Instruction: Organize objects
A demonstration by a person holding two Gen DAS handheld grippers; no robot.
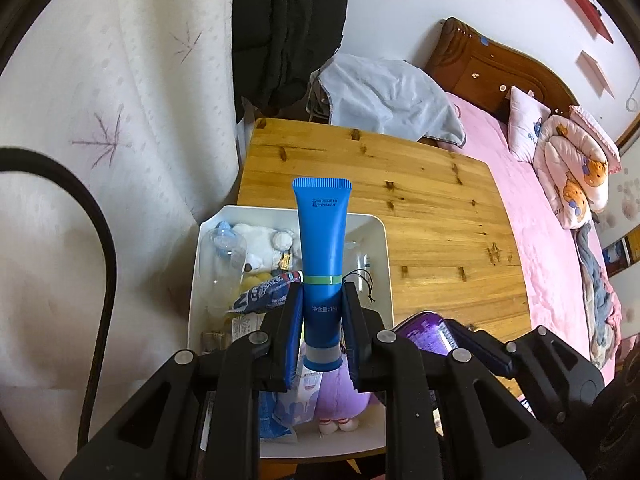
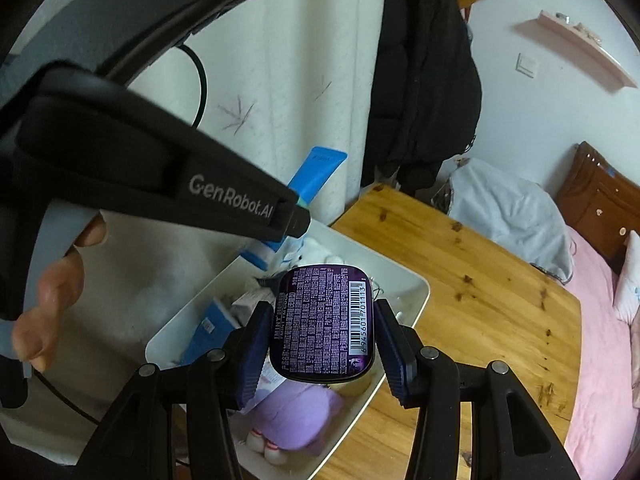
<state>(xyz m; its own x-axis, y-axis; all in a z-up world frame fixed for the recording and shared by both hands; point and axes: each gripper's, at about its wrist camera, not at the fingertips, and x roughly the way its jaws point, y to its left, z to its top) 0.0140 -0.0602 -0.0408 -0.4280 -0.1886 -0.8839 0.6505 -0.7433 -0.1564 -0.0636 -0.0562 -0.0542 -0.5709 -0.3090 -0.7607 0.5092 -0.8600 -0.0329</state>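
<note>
Left gripper (image 1: 322,320) clamped on a blue tube (image 1: 321,248). Pads grip the lower body just below a green band; cap end points back toward the gripper, crimped end up and forward. Tube held in the air over the white bin (image 1: 387,264).

Right gripper (image 2: 322,340) closed on a purple mint tin (image 2: 323,324), one pad on each long side. Printed back with barcode faces the camera. Tin hangs above the bin's near half, over a purple plush toy (image 2: 296,416).

The bin sits at the left edge of the wooden table (image 1: 440,216), at the near corner, hard by the white curtain (image 1: 120,120). Contents: white plush toy (image 1: 260,244) at the far end, a clear plastic piece (image 1: 220,264) beside it, a dark sachet (image 1: 264,296) mid-bin, a blue packet (image 2: 208,328) along the left wall. Other items below are too jumbled to name, possibly more packets.

From the right wrist view, the left gripper crosses the upper left of the frame, with a hand (image 2: 52,292) on its handle.

Behind the table: black coat (image 1: 288,28) hanging, grey cloth (image 1: 392,96) bundled off the far edge, pink bed (image 1: 532,220) along the right edge.
</note>
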